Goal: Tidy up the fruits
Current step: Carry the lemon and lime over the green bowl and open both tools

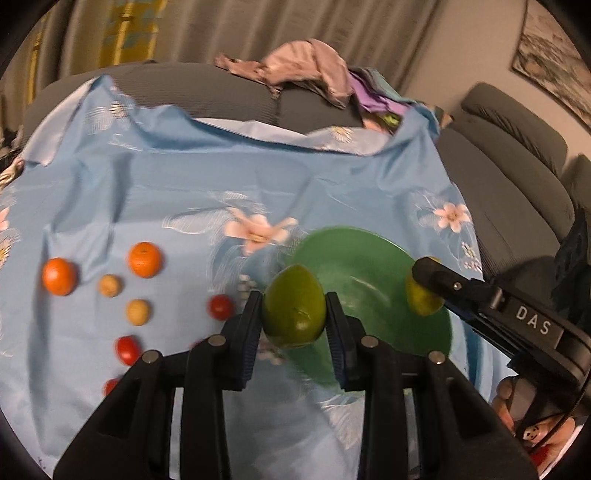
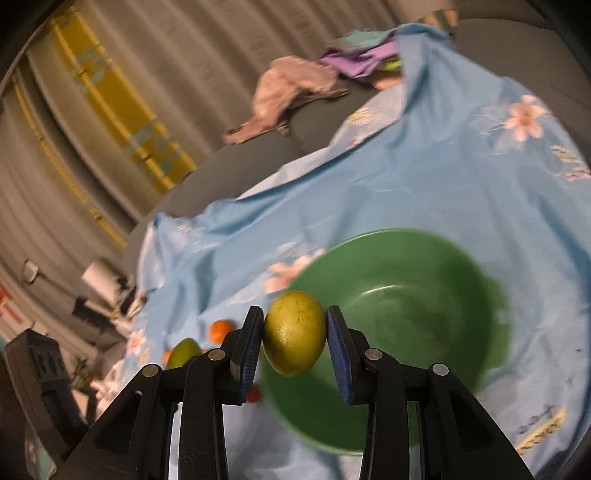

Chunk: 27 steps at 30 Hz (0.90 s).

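My left gripper (image 1: 294, 308) is shut on a green lemon (image 1: 294, 306) at the left rim of a green plate (image 1: 369, 280). My right gripper (image 2: 295, 328) is shut on a yellow-green lemon (image 2: 294, 332) above the near left part of the same green plate (image 2: 406, 295). In the left wrist view the right gripper (image 1: 424, 291) reaches over the plate's right side with its lemon (image 1: 423, 301). Two oranges (image 1: 144, 259), two small brown fruits (image 1: 137, 312) and several cherry tomatoes (image 1: 221, 307) lie on the blue floral cloth (image 1: 166, 192) to the left.
The cloth covers a grey sofa (image 1: 517, 177). A heap of crumpled clothes (image 1: 306, 70) lies on the sofa back behind it. Curtains (image 1: 221, 29) hang behind. In the right wrist view the left gripper's lemon (image 2: 184, 352) shows at lower left.
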### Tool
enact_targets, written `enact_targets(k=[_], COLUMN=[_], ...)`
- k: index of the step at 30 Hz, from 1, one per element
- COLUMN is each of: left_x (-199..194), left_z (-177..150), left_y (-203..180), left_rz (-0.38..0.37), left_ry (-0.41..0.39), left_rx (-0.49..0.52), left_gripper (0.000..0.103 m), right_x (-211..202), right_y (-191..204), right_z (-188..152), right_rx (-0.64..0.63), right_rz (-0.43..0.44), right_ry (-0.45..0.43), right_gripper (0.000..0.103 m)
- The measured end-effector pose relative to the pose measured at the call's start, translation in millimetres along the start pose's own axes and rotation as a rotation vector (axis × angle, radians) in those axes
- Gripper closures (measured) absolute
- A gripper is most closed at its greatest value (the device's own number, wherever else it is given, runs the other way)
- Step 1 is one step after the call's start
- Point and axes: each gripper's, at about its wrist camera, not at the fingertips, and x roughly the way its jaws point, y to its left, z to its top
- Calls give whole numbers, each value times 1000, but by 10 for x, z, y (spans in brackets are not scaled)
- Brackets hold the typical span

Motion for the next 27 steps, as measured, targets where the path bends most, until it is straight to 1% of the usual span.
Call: enact_targets(k=[3,6,12,14,18,21,27], left_x=[119,271,497,543,645,697,796], left_z=[0,3,-11,-27,-62,-86,-118], left_y=[-153,-298,-477,-518,-605,-653,-697], left_rz=[-13,-46,-59,-65,-67,-76,-85], left_ry=[18,44,84,95,118,128,145], left_rx=[36,58,93,104,128,141,146], left_gripper=[70,70,70,70,70,70,70], right_x=[-14,-39,-2,15,27,53,87], right_y=[-152,-253,-452,-480,-519,-527,-538], right_z=[25,8,1,7,10,-1,6], right_rx=[40,53,94,96,107,105,105], right_rz=[-17,-65,-102,-128,-138,-170,-185], right_ry=[-4,-7,9,12,14,24,34], right_gripper=[66,66,66,66,66,66,66])
